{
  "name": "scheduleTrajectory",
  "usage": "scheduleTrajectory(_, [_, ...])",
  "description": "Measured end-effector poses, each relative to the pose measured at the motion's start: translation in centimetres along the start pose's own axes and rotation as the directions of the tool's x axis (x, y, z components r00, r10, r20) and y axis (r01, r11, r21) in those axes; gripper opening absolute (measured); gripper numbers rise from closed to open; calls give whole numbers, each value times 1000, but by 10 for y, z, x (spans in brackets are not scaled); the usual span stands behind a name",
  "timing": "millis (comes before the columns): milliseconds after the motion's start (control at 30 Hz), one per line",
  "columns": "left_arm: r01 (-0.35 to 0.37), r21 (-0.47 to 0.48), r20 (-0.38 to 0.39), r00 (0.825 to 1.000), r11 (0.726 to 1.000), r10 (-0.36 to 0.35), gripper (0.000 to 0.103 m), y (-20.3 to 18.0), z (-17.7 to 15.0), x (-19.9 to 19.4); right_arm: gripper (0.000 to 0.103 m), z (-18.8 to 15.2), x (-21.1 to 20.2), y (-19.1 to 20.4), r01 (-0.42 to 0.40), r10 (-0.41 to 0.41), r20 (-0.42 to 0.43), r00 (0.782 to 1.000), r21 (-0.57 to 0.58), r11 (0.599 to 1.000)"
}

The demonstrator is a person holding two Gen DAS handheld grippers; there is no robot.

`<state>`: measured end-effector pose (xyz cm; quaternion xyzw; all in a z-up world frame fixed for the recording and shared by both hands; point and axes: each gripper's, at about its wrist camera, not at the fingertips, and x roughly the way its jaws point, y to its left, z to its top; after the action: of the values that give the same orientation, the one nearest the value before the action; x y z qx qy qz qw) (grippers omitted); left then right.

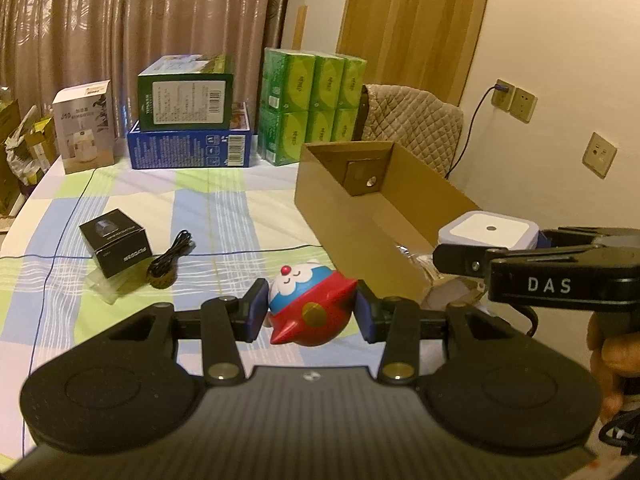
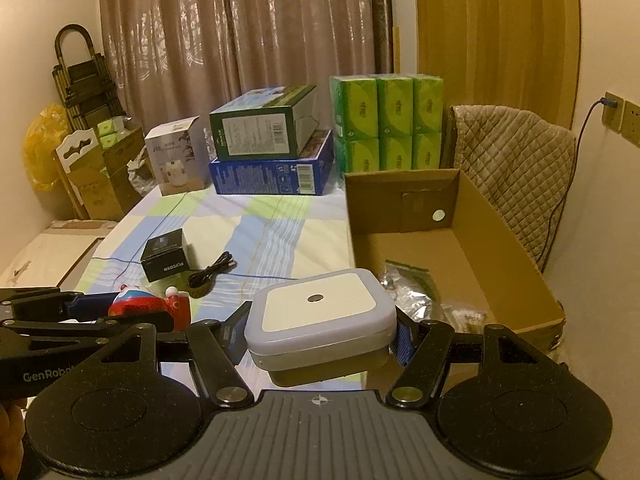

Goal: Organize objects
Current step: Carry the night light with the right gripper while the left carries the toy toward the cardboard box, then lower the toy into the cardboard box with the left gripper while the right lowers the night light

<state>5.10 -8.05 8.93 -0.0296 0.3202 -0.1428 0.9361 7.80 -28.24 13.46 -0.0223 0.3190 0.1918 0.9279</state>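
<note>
Blue-padded fingers [image 1: 256, 312] of the left gripper [image 1: 310, 314] clasp a red, white and blue cartoon toy [image 1: 310, 308] from both sides, holding it over the striped cloth of the counter [image 1: 224, 208]. To its right, the right gripper [image 2: 320, 334] clamps a pale square device [image 2: 320, 308] with a white top and a small dark dot in the middle; its fingers [image 2: 402, 342] press against the device's two sides, and it hangs at the near left corner of the open cardboard box [image 2: 516, 276]. Inside the box, on its floor, lie a few crinkly clear packets [image 2: 404, 284].

Out on the counter beyond the toy sits a small black box [image 1: 114, 242], and just beside it a coiled black cable [image 1: 170, 258]. A thin blue wire [image 1: 60, 240] runs across the cloth near both.

At the far edge of the counter stand a white carton [image 1: 86, 128], a green box [image 1: 186, 94] stacked on a flat blue box [image 1: 190, 146], and a block of green tissue packs [image 1: 310, 106]. Behind the cardboard box, a chair wears a quilted beige cover [image 1: 412, 124]. Brown curtains [image 1: 140, 20] hang across the back.
</note>
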Motion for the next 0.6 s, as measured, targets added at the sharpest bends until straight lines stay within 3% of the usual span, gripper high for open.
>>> scheduleTrajectory(600, [71, 44, 2, 997, 996, -71, 39, -46, 29, 18, 64, 19, -17, -56, 88, -88, 20, 996, 2, 996])
